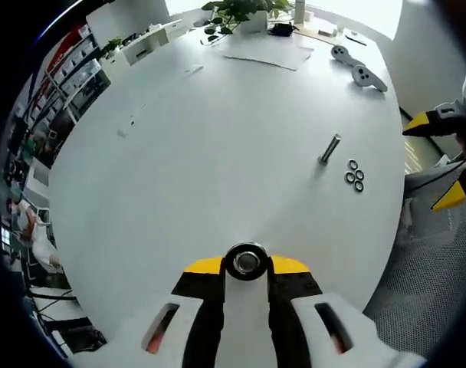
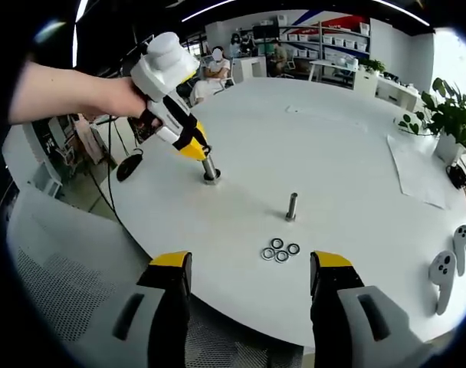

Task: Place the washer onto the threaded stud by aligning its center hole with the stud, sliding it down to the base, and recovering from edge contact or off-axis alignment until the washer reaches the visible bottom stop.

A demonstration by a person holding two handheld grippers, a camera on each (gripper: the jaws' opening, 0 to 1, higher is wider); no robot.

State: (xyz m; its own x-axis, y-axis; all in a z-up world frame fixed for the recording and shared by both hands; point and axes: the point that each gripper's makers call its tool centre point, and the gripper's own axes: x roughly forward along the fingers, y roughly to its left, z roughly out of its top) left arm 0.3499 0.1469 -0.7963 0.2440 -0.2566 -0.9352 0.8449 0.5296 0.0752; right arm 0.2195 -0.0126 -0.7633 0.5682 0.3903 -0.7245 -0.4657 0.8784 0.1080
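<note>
- Left gripper point(image 2: 201, 155) fingers point(image 1: 290, 266) are clamping a threaded stud point(image 2: 211, 170), its base resting on the white table point(image 1: 218, 153).
- Right gripper point(image 2: 248, 268) jaws are standing wide apart, holding nothing.
- Washers point(image 2: 280, 250) are lying clustered near a second stud point(image 2: 292, 206), ahead of the right gripper.

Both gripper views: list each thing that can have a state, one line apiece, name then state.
left tongs: shut on the stud, holding it upright on the table
right tongs: open, empty
stud: gripped, base on the table
second stud: standing upright, free, bare
washers: four lying flat in a cluster, none threaded on
controllers: two lying on the table
</note>
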